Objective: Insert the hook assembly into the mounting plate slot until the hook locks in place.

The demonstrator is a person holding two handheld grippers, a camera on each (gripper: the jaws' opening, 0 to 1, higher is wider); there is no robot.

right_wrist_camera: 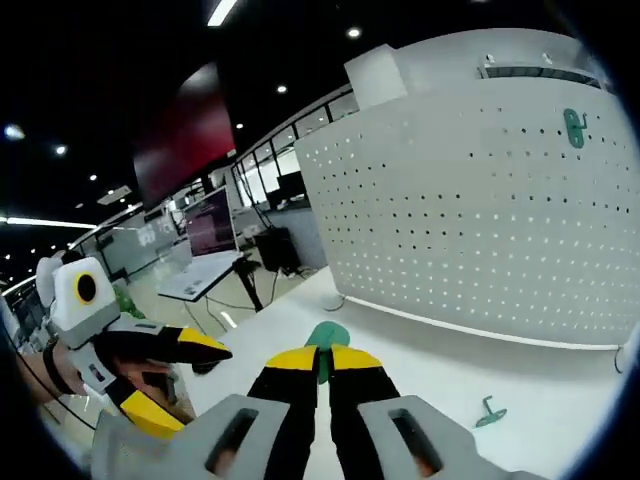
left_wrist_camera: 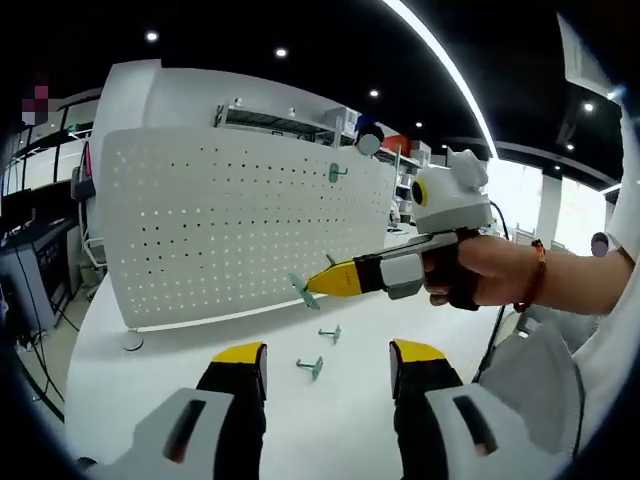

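Right tool [right_wrist_camera: 322, 372] level before the pegboard [left_wrist_camera: 250, 220] — pinching a green hook [right_wrist_camera: 326, 338]; left tool [left_wrist_camera: 328, 365] spread.

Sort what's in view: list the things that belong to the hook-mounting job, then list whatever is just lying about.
Job:
- right gripper, shut on a green hook
- white pegboard
- hook already hung on it
- left gripper, open

Lying about:
- two spare hooks on the table
- monitors and desks behind
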